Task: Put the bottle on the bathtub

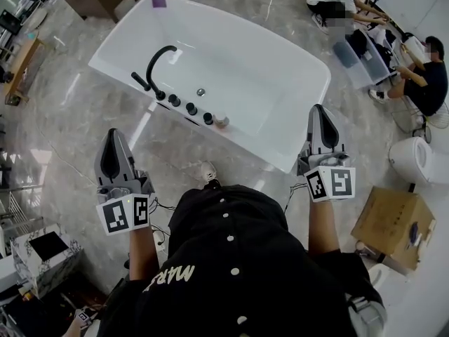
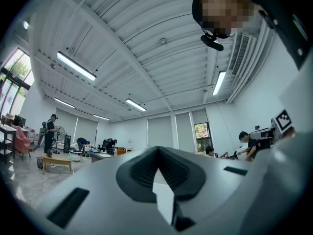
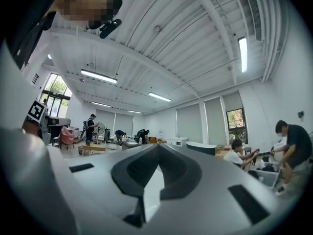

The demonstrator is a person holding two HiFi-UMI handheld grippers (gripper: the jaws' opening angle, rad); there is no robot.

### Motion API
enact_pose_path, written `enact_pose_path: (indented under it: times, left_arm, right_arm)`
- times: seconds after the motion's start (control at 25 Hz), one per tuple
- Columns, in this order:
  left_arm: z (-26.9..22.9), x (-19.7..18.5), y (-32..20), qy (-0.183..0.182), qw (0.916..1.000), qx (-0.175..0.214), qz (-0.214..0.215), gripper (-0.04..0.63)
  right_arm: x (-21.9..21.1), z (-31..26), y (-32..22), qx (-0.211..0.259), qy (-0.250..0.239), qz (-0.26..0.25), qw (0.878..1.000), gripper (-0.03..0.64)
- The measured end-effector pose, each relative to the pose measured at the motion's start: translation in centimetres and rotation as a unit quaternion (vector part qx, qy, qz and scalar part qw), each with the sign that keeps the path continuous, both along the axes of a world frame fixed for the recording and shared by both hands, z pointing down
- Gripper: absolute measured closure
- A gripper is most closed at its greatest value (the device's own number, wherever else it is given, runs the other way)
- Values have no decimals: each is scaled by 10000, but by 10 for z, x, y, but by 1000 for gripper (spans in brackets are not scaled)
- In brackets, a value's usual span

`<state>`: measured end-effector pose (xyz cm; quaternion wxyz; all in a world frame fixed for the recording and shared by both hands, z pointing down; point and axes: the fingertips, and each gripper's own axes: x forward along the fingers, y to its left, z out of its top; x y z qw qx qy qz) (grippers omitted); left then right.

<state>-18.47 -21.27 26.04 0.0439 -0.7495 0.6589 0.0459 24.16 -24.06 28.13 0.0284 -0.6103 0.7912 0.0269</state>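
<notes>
Beside the white bathtub [image 1: 280,83], you are holding the left gripper [image 1: 115,136] and right gripper [image 1: 320,111] up, jaws together, empty; a small bottle [image 1: 222,122] is standing on its rim.

Bathtub [image 1: 247,60] at twelve o'clock, faucet [image 1: 156,66] on its near rim at eleven, small bottle [image 1: 222,122] right of the knobs [image 1: 190,109], toilet [image 1: 412,160] at three, cardboard box [image 1: 393,223] at four.
</notes>
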Motion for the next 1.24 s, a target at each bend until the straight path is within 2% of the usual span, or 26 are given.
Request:
enact_pose_path:
  times: [0.28,1.24]
  left_arm:
    - [8,6,0,-66,9999,-134,54,586]
    - [2,17,-13,-82,9998,-108,122,586]
  right_arm:
    - [3,7,-1,-121,54,51,9999,615]
    - [2,9,-19,-169,140,-1,9998,615]
